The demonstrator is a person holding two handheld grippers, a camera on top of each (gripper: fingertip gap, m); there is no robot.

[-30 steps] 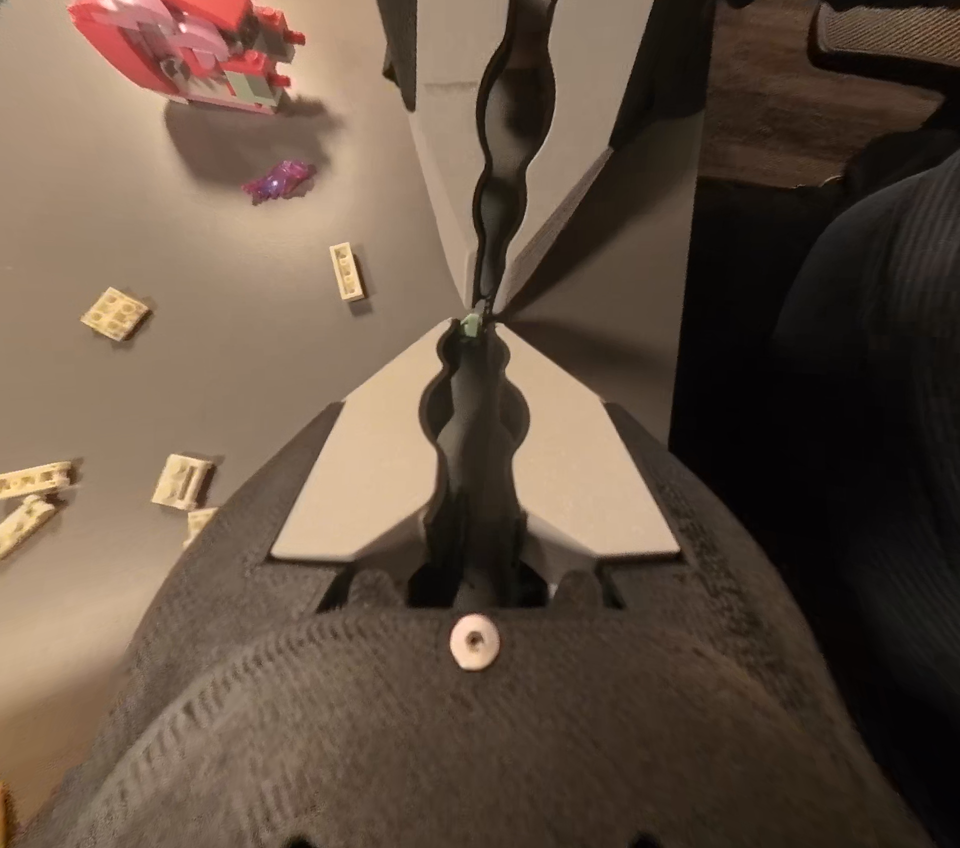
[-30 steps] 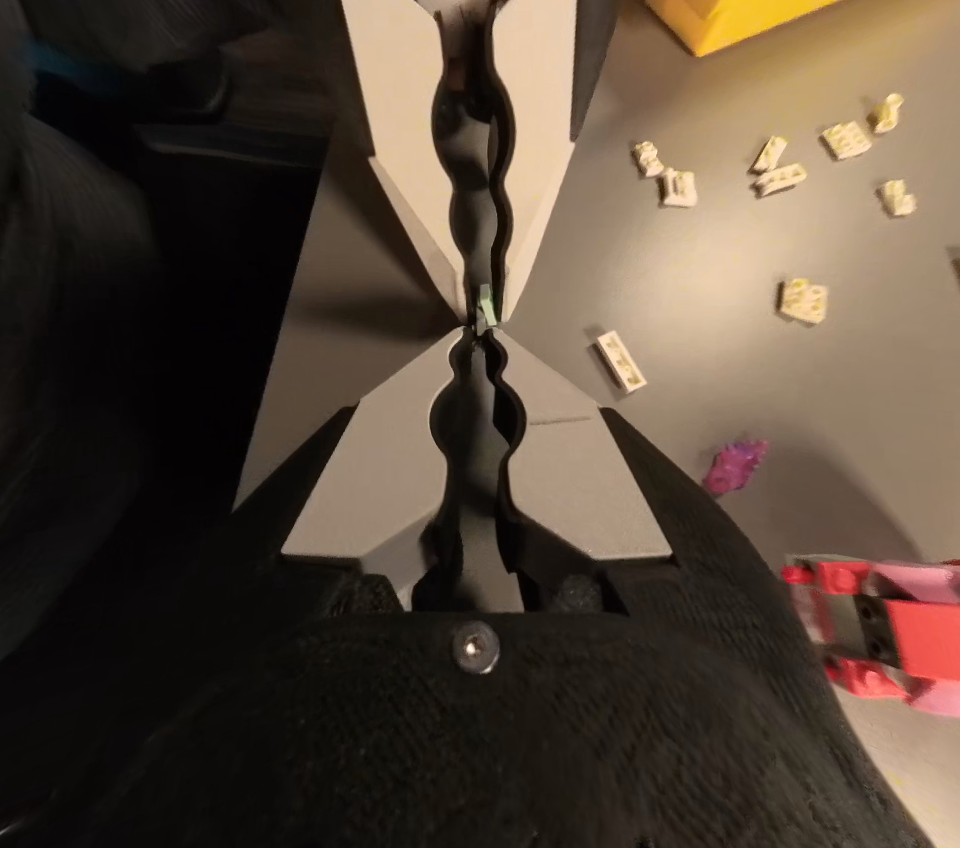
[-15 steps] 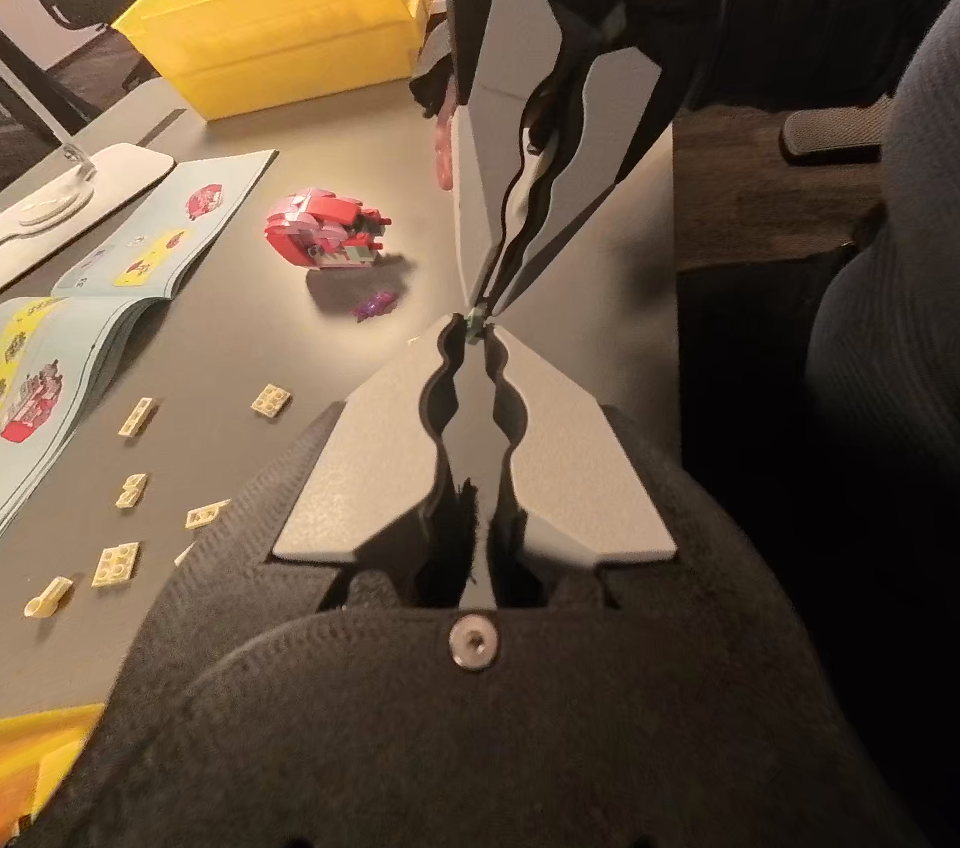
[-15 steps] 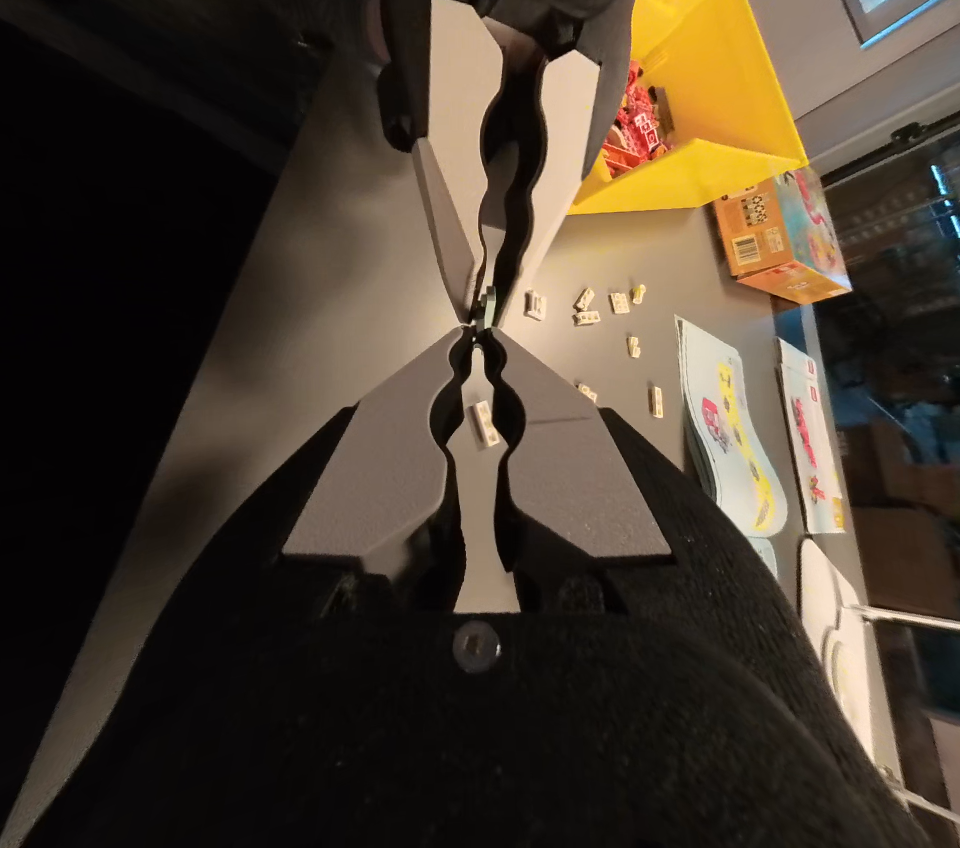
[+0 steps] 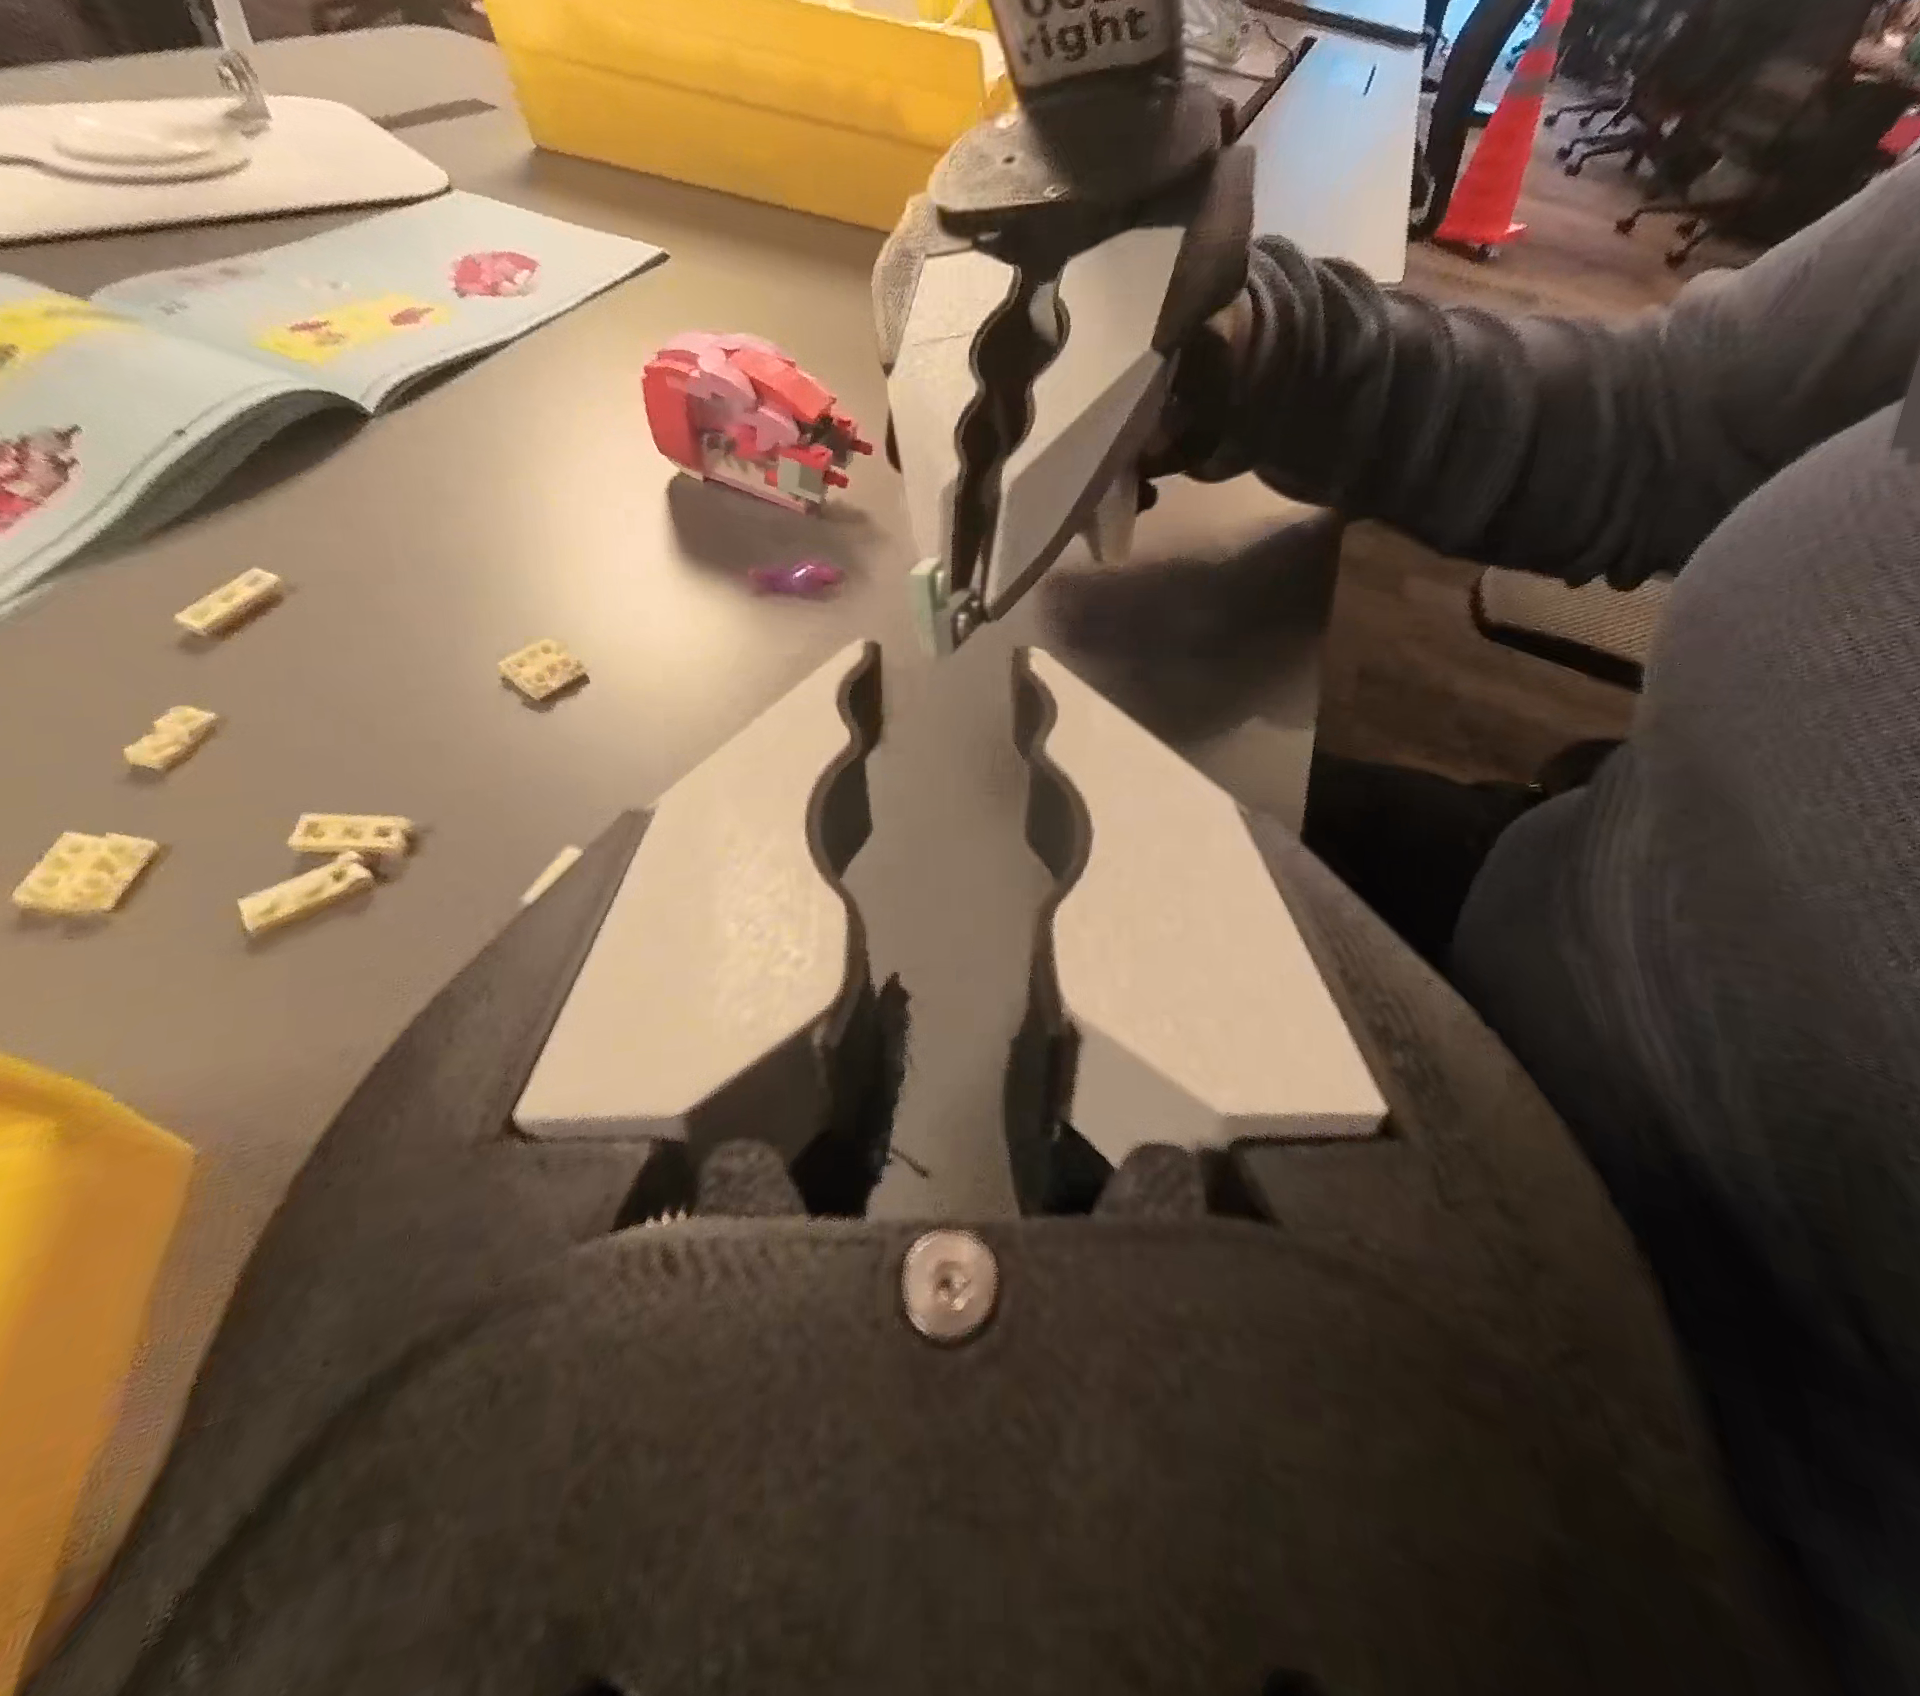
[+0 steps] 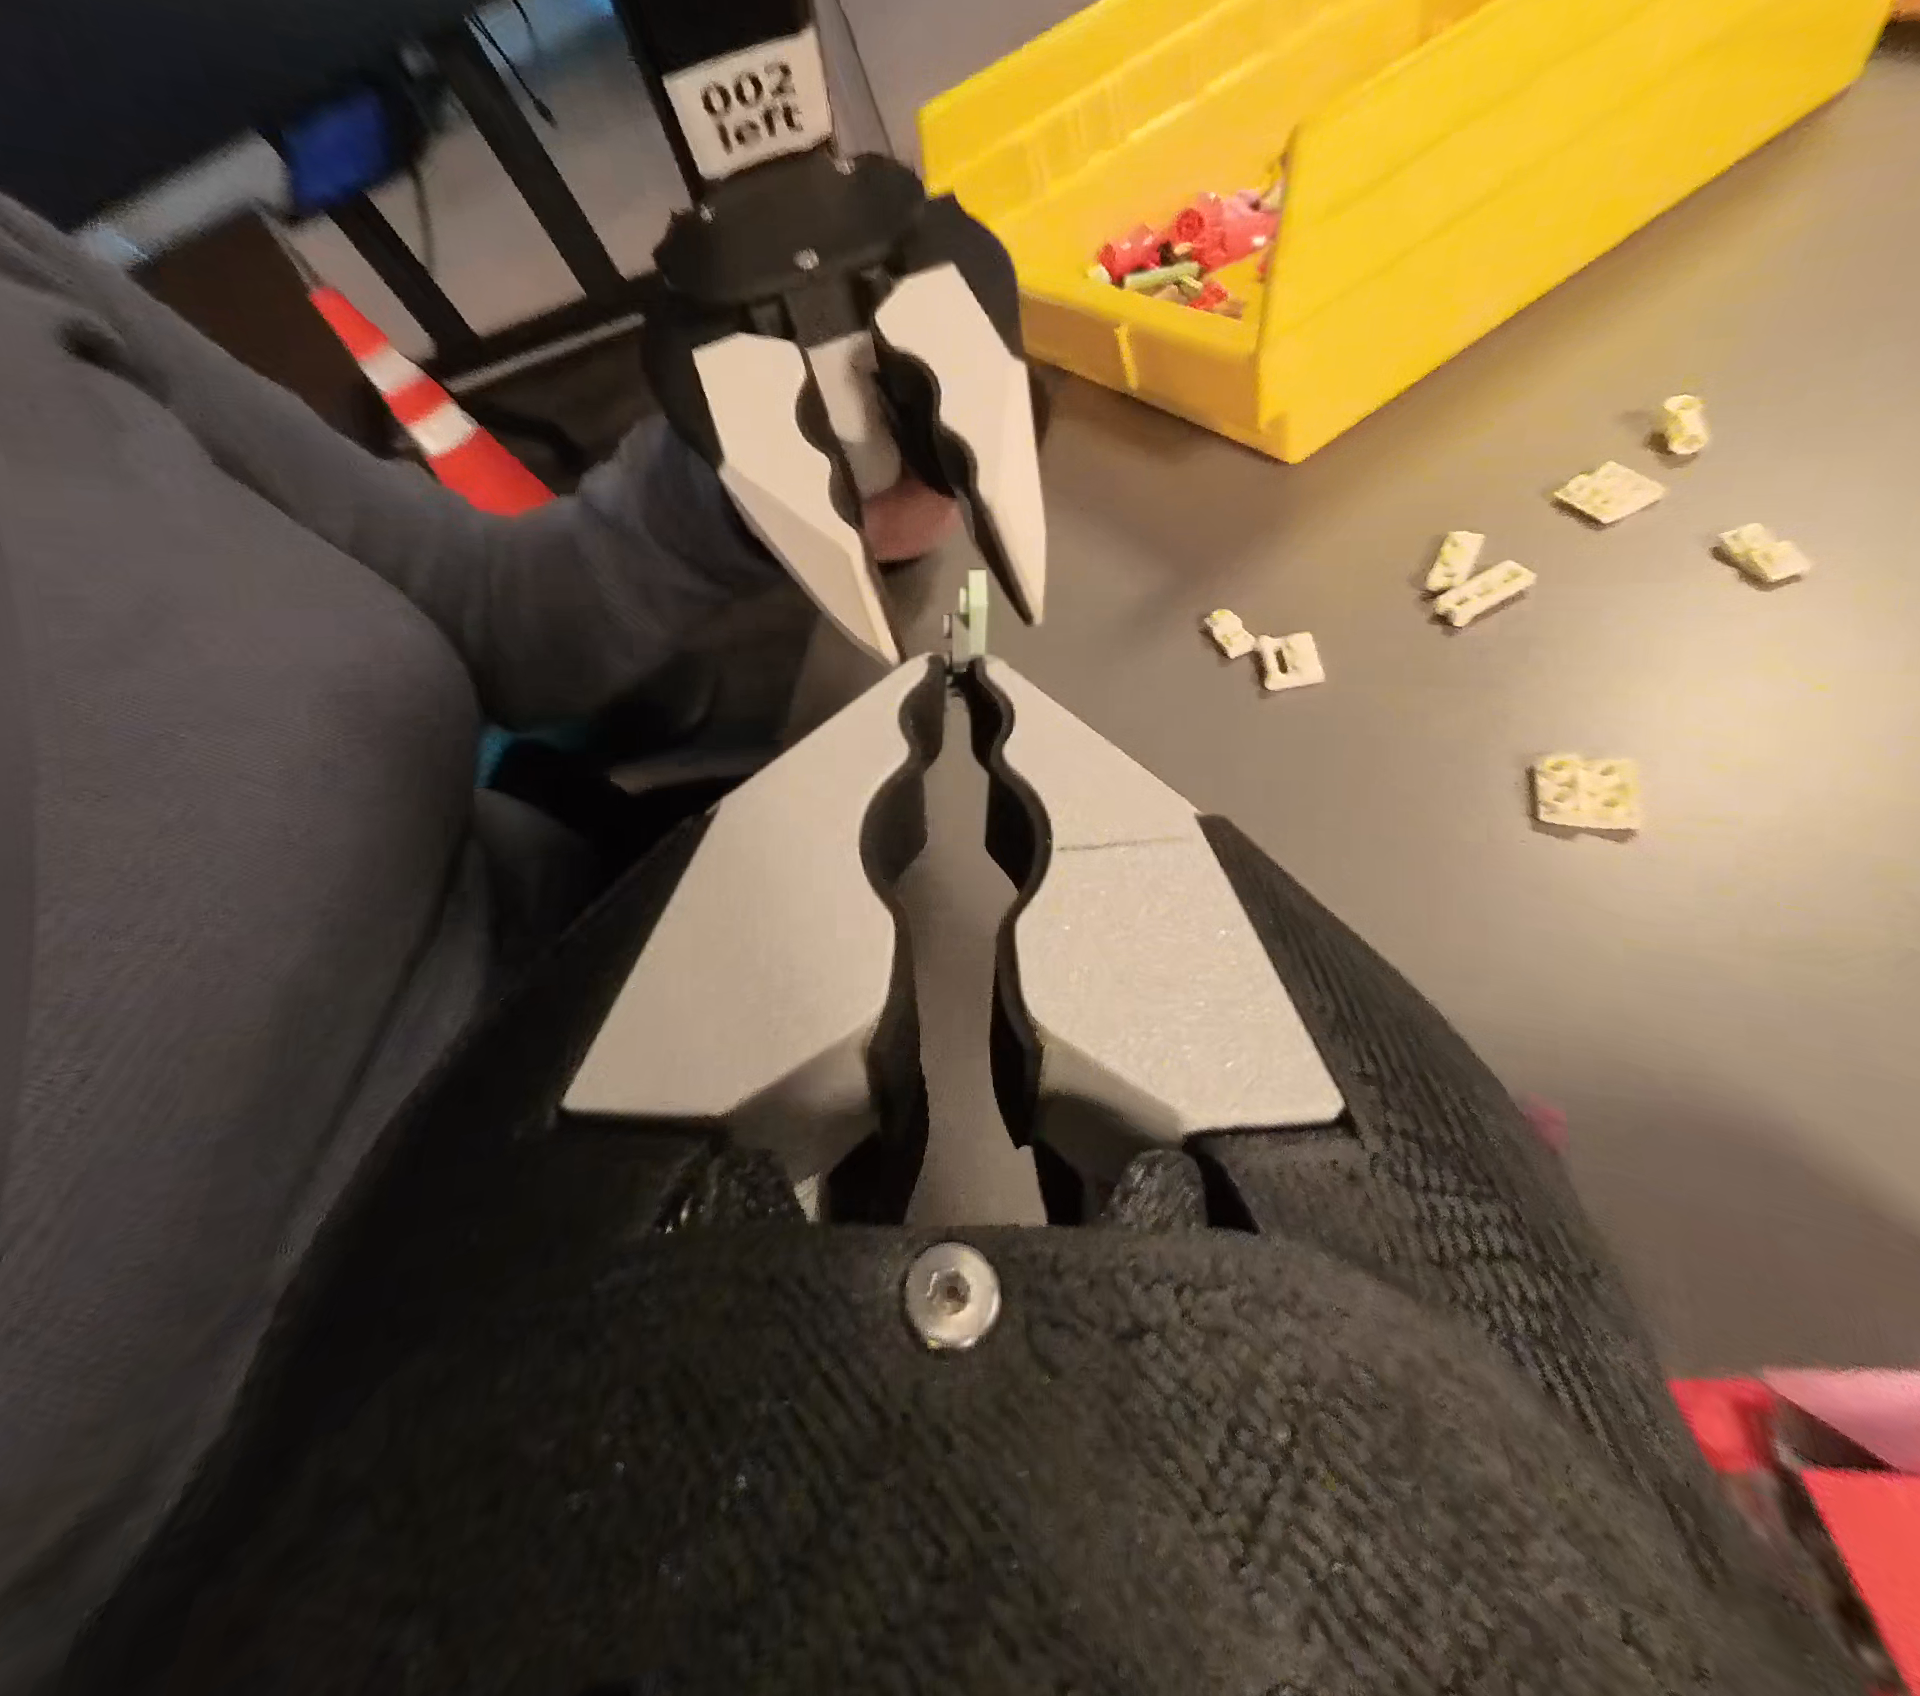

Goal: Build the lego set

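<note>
left wrist view: the left gripper (image 5: 945, 670) has its two fingers apart and nothing is between them, only the dark table (image 5: 416, 607) shows through the gap. just ahead of its tips the right gripper (image 5: 951, 607) comes down from above, fingers together on a small pale green brick piece (image 5: 928, 607), which sticks out to the side of the tips, above the table and touching nothing else. behind it lie a red and pink brick model (image 5: 748, 441) and a small purple piece (image 5: 795, 576); cream plates (image 5: 229, 602) are scattered to the left, an open booklet (image 5: 260, 337) and a yellow bin (image 5: 727, 57) stand further back. in my judgement only one gripper carries the piece now, so any further handling would need a firm hold on such a small thing

right wrist view: the same right gripper (image 6: 961, 672) is seen from behind, its tips pressed on the green piece (image 6: 975, 612), which stands upright beyond them. the left gripper (image 6: 961, 607) points back at the camera with open fingers, the piece near its tips but apart from both. this view alone shows the second yellow bin (image 6: 1455, 192) with red pieces inside; the booklet and the purple piece are not seen here, and of the model only a red blur at the lower right corner
</note>
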